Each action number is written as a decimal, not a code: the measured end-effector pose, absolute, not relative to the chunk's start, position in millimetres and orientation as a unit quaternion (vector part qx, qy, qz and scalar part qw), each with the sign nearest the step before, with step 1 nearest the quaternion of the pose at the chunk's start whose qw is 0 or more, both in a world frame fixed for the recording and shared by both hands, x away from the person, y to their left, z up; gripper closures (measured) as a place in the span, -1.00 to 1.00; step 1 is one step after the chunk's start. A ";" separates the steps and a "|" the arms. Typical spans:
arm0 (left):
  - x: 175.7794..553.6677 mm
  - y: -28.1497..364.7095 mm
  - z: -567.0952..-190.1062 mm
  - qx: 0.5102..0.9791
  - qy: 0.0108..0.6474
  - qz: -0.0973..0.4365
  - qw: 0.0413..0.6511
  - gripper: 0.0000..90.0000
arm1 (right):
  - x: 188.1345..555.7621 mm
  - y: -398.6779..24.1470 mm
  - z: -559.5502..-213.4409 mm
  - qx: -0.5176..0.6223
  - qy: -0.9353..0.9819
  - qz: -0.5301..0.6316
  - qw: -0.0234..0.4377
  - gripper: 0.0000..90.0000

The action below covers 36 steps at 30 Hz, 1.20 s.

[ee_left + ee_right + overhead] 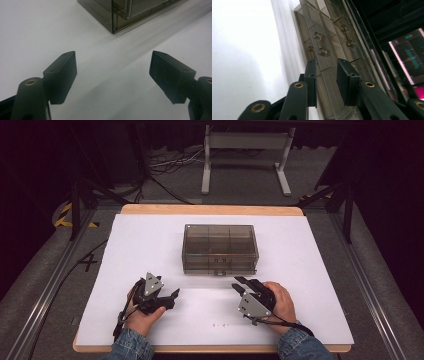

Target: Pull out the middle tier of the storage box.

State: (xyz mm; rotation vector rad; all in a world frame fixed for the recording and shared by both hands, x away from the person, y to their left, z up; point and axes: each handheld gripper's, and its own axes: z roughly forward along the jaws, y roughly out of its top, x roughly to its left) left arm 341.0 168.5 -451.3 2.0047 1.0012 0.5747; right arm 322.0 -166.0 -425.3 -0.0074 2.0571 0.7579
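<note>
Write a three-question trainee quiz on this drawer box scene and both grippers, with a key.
1. True or false: the left gripper has its fingers spread wide over bare table, clear of the box.
2. Which gripper points at the front of the smoky drawer box? A left, B right, C neither.
3. What do the right gripper's fingers line up with on the box front?

Key
1. True.
2. B: the right gripper, seen in the high view just off the box's front right corner.
3. The small two-knob drawer handles; the fingers stand a little apart with nothing between them.
</note>
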 end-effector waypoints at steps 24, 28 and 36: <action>341.2 167.4 -451.8 0.796 0.394 0.224 0.401 -0.50 | 338.5 -170.4 -412.4 0.088 0.893 0.349 0.270 0.73; 341.3 167.1 -452.0 0.796 0.394 0.224 0.401 -0.50 | 340.8 -170.0 -409.7 0.100 0.899 0.350 0.244 0.75; 341.3 167.1 -452.1 0.796 0.394 0.225 0.400 -0.50 | 344.3 -167.9 -405.3 0.125 0.911 0.340 0.195 0.75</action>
